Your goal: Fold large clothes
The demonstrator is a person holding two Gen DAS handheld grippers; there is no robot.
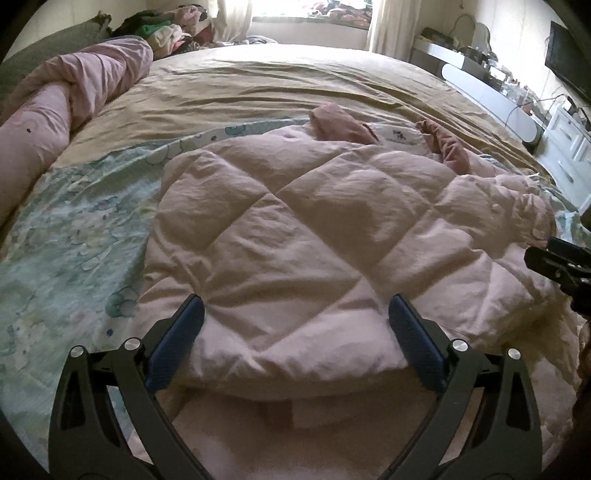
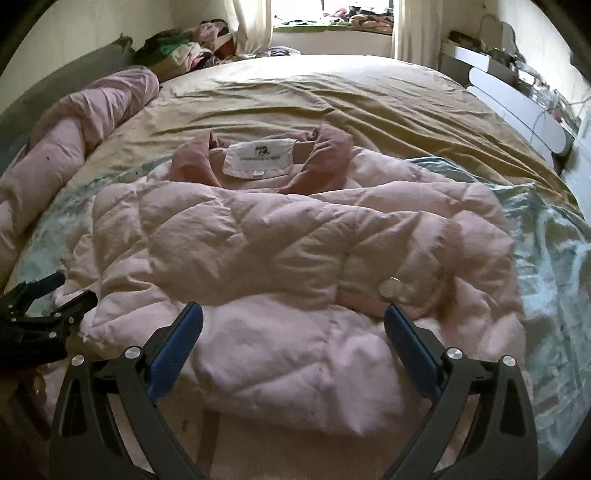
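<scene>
A pale pink quilted puffer jacket [image 1: 314, 229] lies on the bed, partly folded, its darker pink collar [image 2: 325, 155] and white label [image 2: 258, 157] at the far side. It also shows in the right wrist view [image 2: 288, 266], with a round snap button [image 2: 391, 287] near its right cuff. My left gripper [image 1: 295, 325] is open, its jaws wide over the jacket's near left edge. My right gripper [image 2: 293, 328] is open over the jacket's near edge. Each gripper shows at the other view's side: the right one [image 1: 557, 266], the left one [image 2: 48, 306].
The bed has a tan sheet [image 1: 277, 85] and a pale green printed blanket [image 1: 74, 240] under the jacket. A rolled pink duvet [image 1: 55, 118] lies along the left. Piled clothes [image 1: 173, 29] sit at the far left corner. White drawers and a desk [image 1: 517, 103] stand at the right.
</scene>
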